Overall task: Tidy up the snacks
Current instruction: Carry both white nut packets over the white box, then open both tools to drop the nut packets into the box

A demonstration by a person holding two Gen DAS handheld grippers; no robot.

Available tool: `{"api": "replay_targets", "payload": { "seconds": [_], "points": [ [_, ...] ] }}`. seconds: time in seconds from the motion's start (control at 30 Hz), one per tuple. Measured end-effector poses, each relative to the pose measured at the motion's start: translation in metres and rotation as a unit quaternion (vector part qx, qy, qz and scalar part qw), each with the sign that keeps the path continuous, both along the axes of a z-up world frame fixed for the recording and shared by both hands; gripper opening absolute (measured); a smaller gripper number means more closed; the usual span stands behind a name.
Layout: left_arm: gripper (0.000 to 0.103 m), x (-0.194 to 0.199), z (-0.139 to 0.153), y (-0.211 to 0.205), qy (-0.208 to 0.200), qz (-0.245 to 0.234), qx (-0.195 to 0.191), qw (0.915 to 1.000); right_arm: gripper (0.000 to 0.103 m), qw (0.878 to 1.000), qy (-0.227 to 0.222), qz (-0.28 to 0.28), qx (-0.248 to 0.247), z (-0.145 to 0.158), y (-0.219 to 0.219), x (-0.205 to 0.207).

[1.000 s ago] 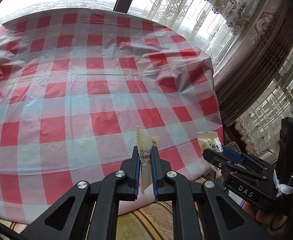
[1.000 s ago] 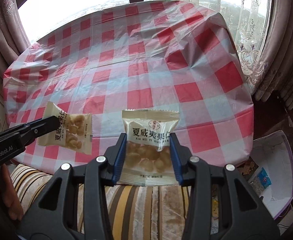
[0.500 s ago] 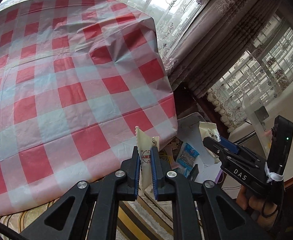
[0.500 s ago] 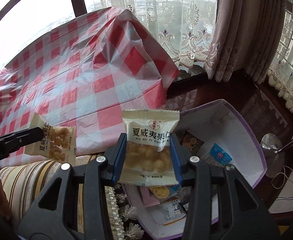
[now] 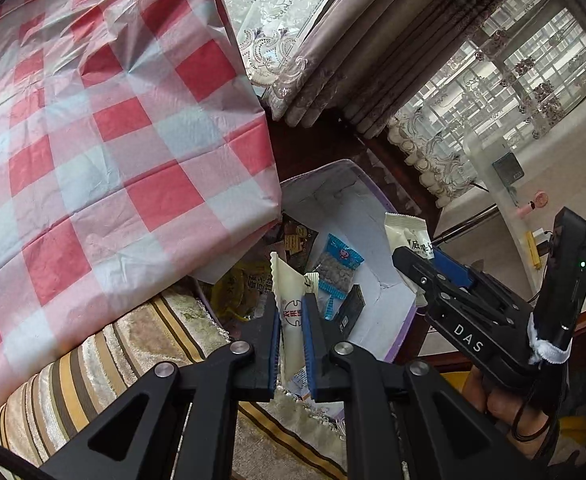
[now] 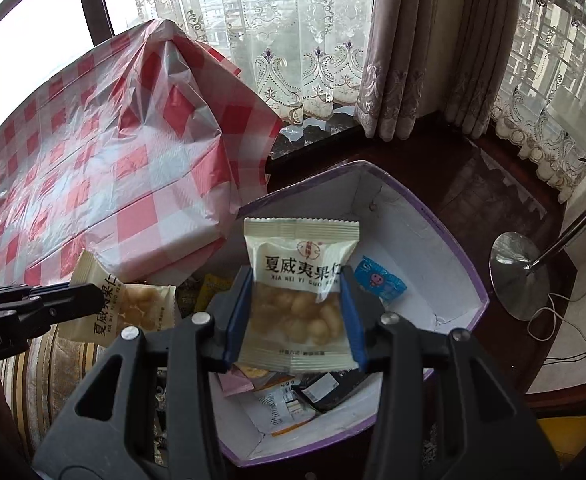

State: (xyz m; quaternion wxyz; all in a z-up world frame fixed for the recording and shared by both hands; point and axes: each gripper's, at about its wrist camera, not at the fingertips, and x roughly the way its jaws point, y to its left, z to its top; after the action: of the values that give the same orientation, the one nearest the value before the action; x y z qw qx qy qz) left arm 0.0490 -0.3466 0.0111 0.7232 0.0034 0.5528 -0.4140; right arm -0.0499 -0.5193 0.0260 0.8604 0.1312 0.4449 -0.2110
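Left gripper (image 5: 291, 334): pinched nearly shut on one macadamia packet (image 5: 289, 312), seen edge-on. Right gripper (image 6: 297, 312): partly open, blue pads pressing both sides of a second macadamia packet (image 6: 299, 280), printed face toward the camera. Both packets hanging above an open white box (image 6: 445, 240) with purple trim, just beside the red-checked tablecloth (image 5: 93, 140). Inside the box: a small blue sweet wrapper (image 6: 379, 282) and other loose snack packs.

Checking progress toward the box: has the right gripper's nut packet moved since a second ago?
Yes. The nut packet, clamped in the right gripper, went from over the checked tablecloth rightward to above the open box.
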Motion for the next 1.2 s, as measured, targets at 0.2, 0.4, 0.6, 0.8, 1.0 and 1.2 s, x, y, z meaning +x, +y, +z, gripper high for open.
{"api": "replay_targets", "payload": {
  "seconds": [0.2, 0.4, 0.6, 0.8, 1.0, 1.2],
  "points": [
    [0.011, -0.002, -0.001, -0.008, 0.0, -0.002, 0.006, 1.0, 0.046, 1.0, 0.0, -0.007, -0.002, -0.001, -0.007, -0.004],
    [0.011, -0.003, -0.006, -0.018, 0.002, -0.01, 0.01, 0.9999, 0.047, 1.0, 0.012, -0.019, -0.012, -0.005, -0.013, -0.005],
    [0.011, -0.002, -0.012, -0.025, 0.01, -0.013, 0.017, 0.9997, 0.047, 0.999, 0.032, -0.03, -0.017, -0.016, -0.02, -0.003],
    [0.011, 0.0, -0.022, -0.029, 0.02, -0.012, 0.028, 0.9993, 0.047, 0.998, 0.056, -0.036, -0.022, -0.029, -0.026, -0.003],
    [0.011, 0.002, -0.023, -0.03, 0.025, -0.011, 0.026, 0.9993, 0.047, 0.997, 0.067, -0.038, -0.02, -0.035, -0.027, -0.003],
    [0.029, 0.009, -0.03, -0.026, 0.045, 0.005, 0.03, 0.9985, 0.06, 0.996, 0.07, -0.047, -0.02, -0.033, -0.028, -0.001]
  ]
}}
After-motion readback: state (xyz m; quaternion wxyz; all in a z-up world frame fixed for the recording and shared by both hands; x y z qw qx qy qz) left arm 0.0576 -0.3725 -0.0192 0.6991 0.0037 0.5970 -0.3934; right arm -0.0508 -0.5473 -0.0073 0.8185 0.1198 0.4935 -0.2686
